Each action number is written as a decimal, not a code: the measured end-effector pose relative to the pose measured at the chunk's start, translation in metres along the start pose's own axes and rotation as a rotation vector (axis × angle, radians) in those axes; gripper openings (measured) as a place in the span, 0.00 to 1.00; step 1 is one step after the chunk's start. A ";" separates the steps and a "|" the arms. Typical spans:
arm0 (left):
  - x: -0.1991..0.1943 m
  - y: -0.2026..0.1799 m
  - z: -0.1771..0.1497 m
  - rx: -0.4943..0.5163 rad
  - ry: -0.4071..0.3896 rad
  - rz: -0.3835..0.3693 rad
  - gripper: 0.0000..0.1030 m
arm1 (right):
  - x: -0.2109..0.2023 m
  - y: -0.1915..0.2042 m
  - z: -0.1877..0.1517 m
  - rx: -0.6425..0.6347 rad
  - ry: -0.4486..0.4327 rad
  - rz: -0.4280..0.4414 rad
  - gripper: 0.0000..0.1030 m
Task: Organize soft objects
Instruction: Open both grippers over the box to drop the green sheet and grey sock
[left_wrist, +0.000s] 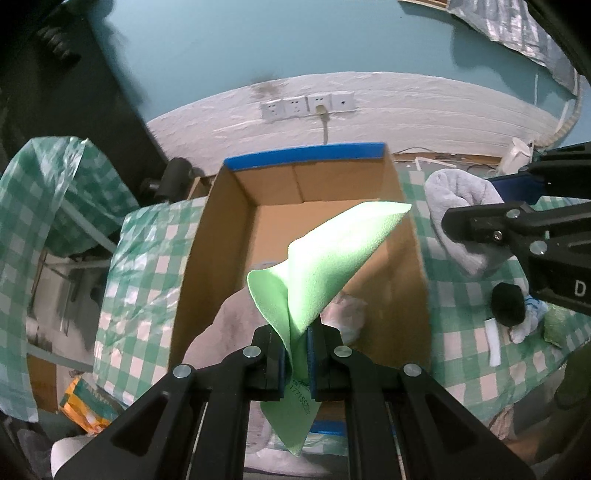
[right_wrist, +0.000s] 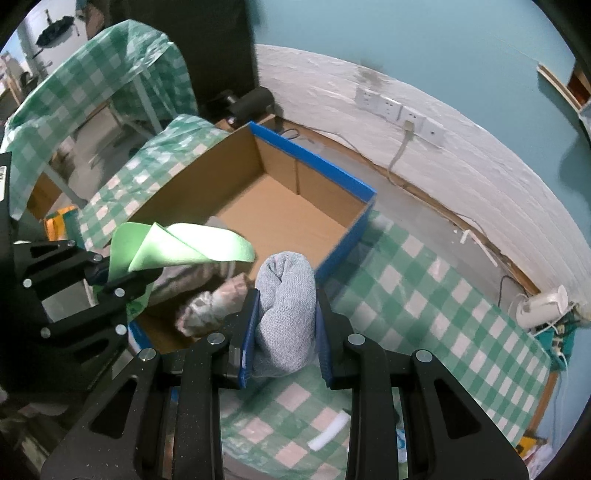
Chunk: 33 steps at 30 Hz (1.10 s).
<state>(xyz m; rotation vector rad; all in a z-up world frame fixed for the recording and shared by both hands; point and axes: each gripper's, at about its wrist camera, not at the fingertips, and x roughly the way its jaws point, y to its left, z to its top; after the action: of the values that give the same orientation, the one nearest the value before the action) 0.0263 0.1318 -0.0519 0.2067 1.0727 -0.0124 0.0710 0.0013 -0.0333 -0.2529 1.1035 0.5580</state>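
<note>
L gripper (left_wrist: 296, 360) is clamped tight on a thin green cloth (left_wrist: 325, 258); the cloth sticks up past the fingertips toward 1 o'clock and a corner hangs below the jaws at 6. It hangs over the open cardboard box (left_wrist: 229, 229) w/ blue-taped rim. Inside the box, near end, lie pale pinkish soft items (left_wrist: 343, 314).

R gripper (right_wrist: 284, 325) is closed on a rolled grey-blue towel (right_wrist: 286, 295), blue pads pressing both sides, roll upright btwn them. It sits just beside the box's near corner, box at 11 o'clock in the R wrist view.

Checked green-white tablecloth (right_wrist: 424, 295) covers the table. Black sock ball (left_wrist: 508, 304) lies at 3 o'clock in the L view.
</note>
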 end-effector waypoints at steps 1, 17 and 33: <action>0.002 0.003 0.000 -0.007 0.005 0.005 0.08 | 0.003 0.003 0.002 -0.003 0.004 0.005 0.26; 0.025 0.027 -0.014 -0.060 0.077 0.056 0.11 | 0.042 0.031 0.008 -0.036 0.070 0.048 0.26; 0.019 0.022 -0.012 -0.037 0.053 0.095 0.52 | 0.037 0.028 0.009 -0.011 0.043 0.057 0.47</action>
<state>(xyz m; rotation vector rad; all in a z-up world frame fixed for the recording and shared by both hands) 0.0276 0.1568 -0.0705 0.2256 1.1144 0.0988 0.0748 0.0401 -0.0598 -0.2442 1.1523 0.6120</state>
